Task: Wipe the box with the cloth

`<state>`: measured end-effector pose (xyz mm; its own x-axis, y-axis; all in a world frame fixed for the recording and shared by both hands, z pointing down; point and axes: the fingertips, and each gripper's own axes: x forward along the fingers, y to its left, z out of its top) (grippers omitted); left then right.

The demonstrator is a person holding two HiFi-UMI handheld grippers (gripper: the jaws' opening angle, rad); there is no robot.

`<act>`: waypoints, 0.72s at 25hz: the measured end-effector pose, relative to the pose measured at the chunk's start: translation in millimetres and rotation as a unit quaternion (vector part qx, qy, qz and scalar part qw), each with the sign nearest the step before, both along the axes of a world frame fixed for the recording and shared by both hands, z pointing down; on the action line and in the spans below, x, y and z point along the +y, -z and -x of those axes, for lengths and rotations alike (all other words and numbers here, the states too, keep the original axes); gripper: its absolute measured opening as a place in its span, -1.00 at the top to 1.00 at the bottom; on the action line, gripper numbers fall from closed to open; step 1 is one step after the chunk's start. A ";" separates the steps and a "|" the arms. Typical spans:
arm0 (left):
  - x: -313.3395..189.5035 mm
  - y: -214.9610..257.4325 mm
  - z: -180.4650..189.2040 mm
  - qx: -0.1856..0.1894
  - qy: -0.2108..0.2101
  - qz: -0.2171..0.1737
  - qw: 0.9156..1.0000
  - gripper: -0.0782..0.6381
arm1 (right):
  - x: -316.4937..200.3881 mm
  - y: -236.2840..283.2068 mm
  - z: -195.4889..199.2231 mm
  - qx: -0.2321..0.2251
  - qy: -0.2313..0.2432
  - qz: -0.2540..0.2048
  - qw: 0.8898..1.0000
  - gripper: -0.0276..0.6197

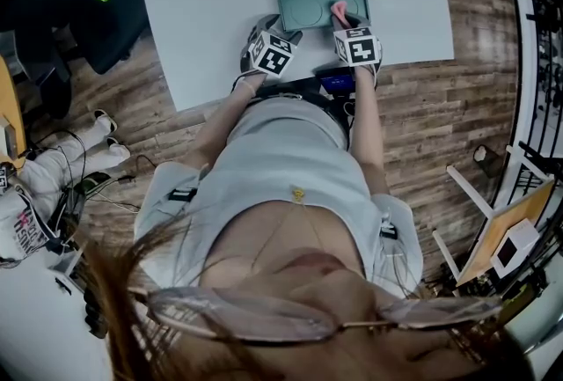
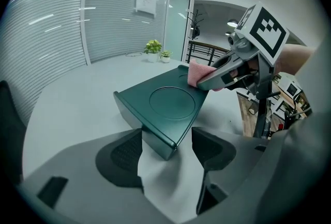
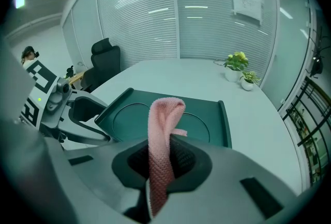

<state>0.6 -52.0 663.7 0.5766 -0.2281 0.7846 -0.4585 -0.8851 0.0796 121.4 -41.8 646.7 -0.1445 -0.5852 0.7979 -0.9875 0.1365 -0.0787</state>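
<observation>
A dark green box [image 1: 310, 4] with a round recess in its top lies near the front edge of the pale table [image 1: 211, 10]. My right gripper [image 1: 345, 18] is shut on a pink knitted cloth [image 3: 161, 140], which stands up from the jaws over the box's [image 3: 207, 124] near right part. In the left gripper view the cloth [image 2: 198, 74] rests on the box's far corner. My left gripper [image 2: 166, 149] is open. The box's near corner [image 2: 158, 137] sits between its jaws, close to the left pad, with a gap at the right one.
A black office chair [image 1: 79, 1] stands left of the table on the wooden floor. Two small potted plants [image 3: 238, 65] sit at the table's far side by a glass wall. A black railing [image 1: 537, 36] runs along the right.
</observation>
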 end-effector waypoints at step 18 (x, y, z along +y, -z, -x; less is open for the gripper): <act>0.6 0.2 -0.5 0.009 -0.005 -0.001 1.000 -0.10 | -4.9 3.9 58.8 -0.039 0.043 -0.011 0.998 0.79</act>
<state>1.0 -51.3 663.5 0.5926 -0.2232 0.7740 -0.4476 -0.8901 0.0860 62.6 -46.7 642.7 -0.2572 -0.5856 0.7687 -0.9627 0.2241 -0.1514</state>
